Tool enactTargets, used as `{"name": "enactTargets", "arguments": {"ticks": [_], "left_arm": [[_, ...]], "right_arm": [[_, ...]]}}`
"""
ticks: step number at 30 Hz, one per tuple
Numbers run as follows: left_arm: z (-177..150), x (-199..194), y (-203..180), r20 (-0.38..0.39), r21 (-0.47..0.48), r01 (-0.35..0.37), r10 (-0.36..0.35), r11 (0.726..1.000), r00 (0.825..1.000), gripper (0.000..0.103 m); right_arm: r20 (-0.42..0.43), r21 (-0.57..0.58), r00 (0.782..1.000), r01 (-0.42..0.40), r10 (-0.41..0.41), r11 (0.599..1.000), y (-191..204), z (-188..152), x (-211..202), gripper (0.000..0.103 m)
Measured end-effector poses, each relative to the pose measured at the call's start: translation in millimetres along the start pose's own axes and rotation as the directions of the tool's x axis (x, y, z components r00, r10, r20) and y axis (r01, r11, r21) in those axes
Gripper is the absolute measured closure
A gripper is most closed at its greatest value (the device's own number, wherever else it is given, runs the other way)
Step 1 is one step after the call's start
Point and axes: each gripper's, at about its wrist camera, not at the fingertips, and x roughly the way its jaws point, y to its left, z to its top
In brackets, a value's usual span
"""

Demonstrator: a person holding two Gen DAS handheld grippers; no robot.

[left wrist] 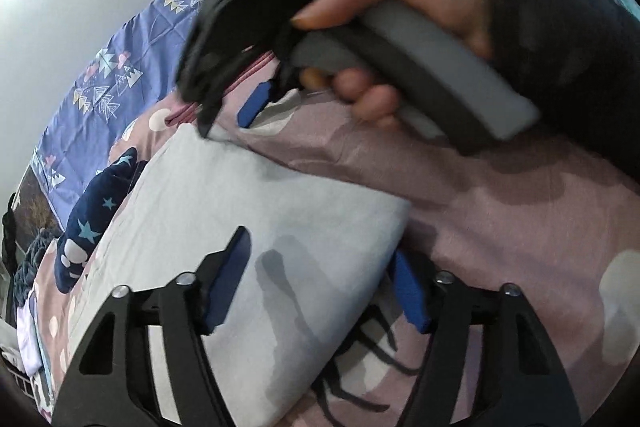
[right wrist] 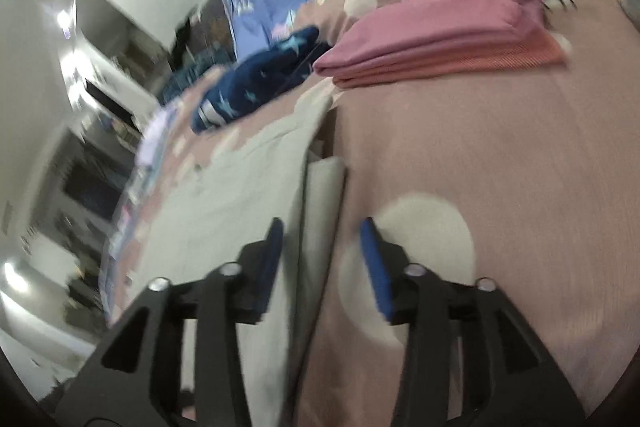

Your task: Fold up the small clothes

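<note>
Folding small clothes on the bed point(right wrist: 500, 155): partway done.
A pale grey garment point(left wrist: 224, 219) is lying folded mid-bed, both released tongs, left point(left wrist: 316, 279) and right point(right wrist: 324, 267), straddling its edges; pink folded stack point(right wrist: 440, 35) is waiting done, navy star garment point(right wrist: 256, 87) still crumpled.

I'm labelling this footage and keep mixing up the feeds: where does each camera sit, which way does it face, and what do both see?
Left wrist: sits on the left tongs, looking down over the folded pale grey garment on the pink dotted bedspread; shows its own blue pads and the person's hand holding the right tongs.
Right wrist: sits on the right tongs, looking down along the garment's edge toward a folded pink pile; only its own pads show.
Shared: garment, bedspread, navy star-print clothing.
</note>
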Motion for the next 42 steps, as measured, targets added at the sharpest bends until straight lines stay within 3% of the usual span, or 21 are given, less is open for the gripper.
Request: {"name": "enactTargets", "arguments": {"ticks": [4,5,7,8,10,12,14,16,18,19,20,22,25,29,31,36,39,42], "left_arm": [[-1,1,-4,-0.007,-0.003,-0.019,0.019,1.0,1.0,0.042],[0,3,-3,-0.008,-0.003,-0.026,0.026,1.0,1.0,0.042],[2,9,-2,-0.009,-0.007,-0.041,0.041,0.999,0.999,0.042],[4,12,-1,-0.008,-0.01,-0.045,0.045,0.999,0.999,0.042],[3,14,-4,-0.01,-0.017,-0.05,0.05,0.999,0.999,0.042],[4,15,-3,-0.007,-0.023,-0.055,0.054,0.998,0.998,0.042],[6,12,1,0.005,-0.037,-0.041,0.041,0.998,0.999,0.058],[7,13,11,-0.002,-0.08,0.008,-0.009,0.997,1.0,0.093],[7,10,17,0.003,-0.127,0.05,-0.05,0.991,0.999,0.099],[8,6,21,0.017,-0.158,0.085,-0.083,0.984,0.996,0.1],[10,-1,28,0.054,-0.195,0.149,-0.141,0.969,0.988,0.101],[16,-11,28,0.096,-0.19,0.197,-0.182,0.962,0.979,0.101],[16,-9,16,0.087,-0.158,0.186,-0.174,0.97,0.981,0.101],[6,7,13,0.047,-0.183,0.224,-0.219,0.957,0.975,0.101],[4,10,12,0.044,-0.187,0.227,-0.222,0.956,0.974,0.101],[0,7,13,0.053,-0.196,0.246,-0.241,0.949,0.969,0.101],[-2,15,17,0.046,-0.213,0.274,-0.271,0.938,0.962,0.1],[-5,21,21,0.045,-0.239,0.307,-0.306,0.921,0.951,0.1]], "right_arm": [[-0.024,0.004,0.999,0.022,-0.022,1.0,8,24,20,0.051],[-0.016,0.006,1.0,0.005,-0.005,1.0,7,27,23,0.054],[-0.015,0.008,0.998,-0.054,0.054,0.998,3,28,28,0.074],[-0.024,0.026,0.993,-0.111,0.111,0.993,-3,26,33,0.076],[-0.045,0.033,0.993,-0.111,0.112,0.993,-11,22,39,0.082],[-0.057,0.021,0.991,-0.122,0.123,0.992,-10,23,35,0.082],[-0.072,-0.008,0.99,-0.12,0.119,0.993,-5,21,29,0.077],[-0.103,-0.022,0.99,-0.103,0.1,0.994,-2,20,32,0.081],[-0.086,-0.026,0.993,-0.079,0.077,0.996,1,22,33,0.097],[-0.052,-0.013,0.993,-0.109,0.109,0.994,2,24,28,0.097],[-0.014,-0.009,0.99,-0.138,0.138,0.99,4,25,21,0.097],[0.054,-0.044,0.982,-0.176,0.178,0.983,15,28,0,0.097],[0.093,-0.102,0.984,-0.139,0.149,0.985,23,28,-10,0.098],[0.06,-0.059,0.998,0.004,0.0,0.998,-5,23,19,0.099],[0.071,-0.003,0.997,0.011,-0.011,1.0,-19,24,23,0.101],[0.192,0.06,0.981,-0.045,0.033,0.997,-25,24,-14,0.103],[0.166,-0.03,0.981,-0.101,0.105,0.994,-6,24,-27,0.1],[0.003,-0.197,0.996,-0.083,0.086,0.977,31,11,0,0.099]]}}
